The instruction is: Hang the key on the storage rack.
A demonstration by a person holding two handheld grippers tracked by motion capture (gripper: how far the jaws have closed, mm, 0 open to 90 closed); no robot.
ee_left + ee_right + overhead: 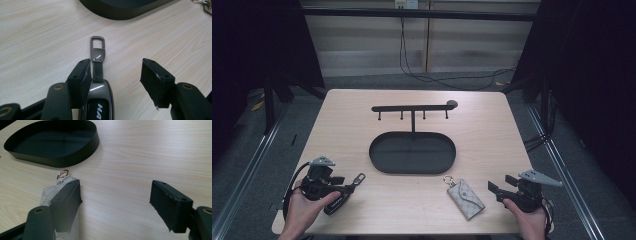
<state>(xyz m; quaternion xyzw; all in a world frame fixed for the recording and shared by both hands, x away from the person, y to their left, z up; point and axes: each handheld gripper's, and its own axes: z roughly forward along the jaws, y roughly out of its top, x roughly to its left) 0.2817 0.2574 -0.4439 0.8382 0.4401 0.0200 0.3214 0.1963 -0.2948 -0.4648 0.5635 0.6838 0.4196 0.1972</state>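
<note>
I am working over a pale wooden table with rounded corners. Toward its middle a black oval tray is sitting flat on the wood, and a thin post is rising from the tray's far rim to a crossbar with four small hooks. Near the near edge, toward the left corner, a dark car key fob is lying with its strap and metal clasp pointing at the tray. Toward the near right corner a patterned grey key pouch is lying flat, its gold ring nearest the tray.
</note>
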